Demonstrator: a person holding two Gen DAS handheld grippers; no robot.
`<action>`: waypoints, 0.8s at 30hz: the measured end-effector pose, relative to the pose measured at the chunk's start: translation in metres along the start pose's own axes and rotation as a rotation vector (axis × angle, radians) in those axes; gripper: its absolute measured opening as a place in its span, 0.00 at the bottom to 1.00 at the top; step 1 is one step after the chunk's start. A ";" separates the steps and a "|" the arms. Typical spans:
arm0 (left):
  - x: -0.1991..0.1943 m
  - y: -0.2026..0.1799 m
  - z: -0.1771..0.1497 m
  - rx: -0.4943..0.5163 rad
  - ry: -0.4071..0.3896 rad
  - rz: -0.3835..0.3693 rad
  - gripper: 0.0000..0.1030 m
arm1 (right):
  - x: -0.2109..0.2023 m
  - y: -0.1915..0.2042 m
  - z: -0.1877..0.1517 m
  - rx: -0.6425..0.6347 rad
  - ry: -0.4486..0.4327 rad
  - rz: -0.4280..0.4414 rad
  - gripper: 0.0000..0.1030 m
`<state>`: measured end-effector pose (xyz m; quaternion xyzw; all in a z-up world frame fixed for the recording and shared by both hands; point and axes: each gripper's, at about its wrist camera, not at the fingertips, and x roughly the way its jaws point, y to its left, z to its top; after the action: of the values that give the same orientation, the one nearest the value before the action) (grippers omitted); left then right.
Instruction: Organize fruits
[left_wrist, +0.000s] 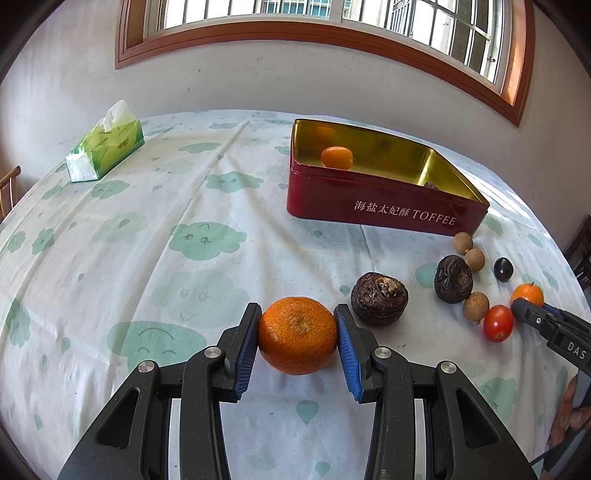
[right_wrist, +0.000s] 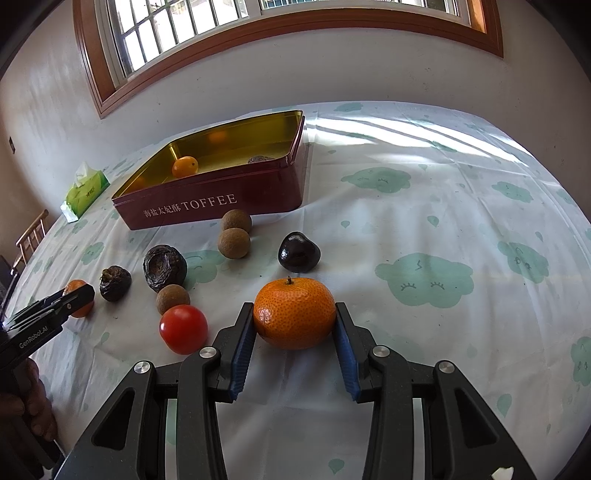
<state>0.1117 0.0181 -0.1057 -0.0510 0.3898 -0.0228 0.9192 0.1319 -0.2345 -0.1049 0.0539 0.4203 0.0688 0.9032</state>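
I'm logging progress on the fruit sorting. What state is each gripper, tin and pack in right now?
left gripper: shut on a tangerine
right gripper: shut on another tangerine
toffee tin: lid off, a small orange inside
tissue pack: open, a tissue sticking out

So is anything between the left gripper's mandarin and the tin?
Nothing visible. The left gripper holds its mandarin; only bare tablecloth lies toward the red tin. The water chestnut sits off to the right.

Both wrist views sit low, close over the table (left_wrist: 184, 206) — sharing the red tin (left_wrist: 369, 206).
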 end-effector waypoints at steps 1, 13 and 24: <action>0.000 0.000 0.000 0.001 0.002 0.000 0.40 | -0.001 0.000 -0.001 0.002 -0.001 0.001 0.36; -0.003 -0.003 0.008 0.021 -0.006 0.028 0.40 | -0.006 -0.004 0.000 0.047 0.018 0.055 0.37; -0.011 -0.007 0.030 0.019 -0.040 0.018 0.40 | -0.017 0.008 0.016 0.018 -0.021 0.084 0.37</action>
<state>0.1257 0.0142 -0.0768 -0.0392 0.3715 -0.0171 0.9274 0.1327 -0.2298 -0.0806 0.0804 0.4086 0.1020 0.9034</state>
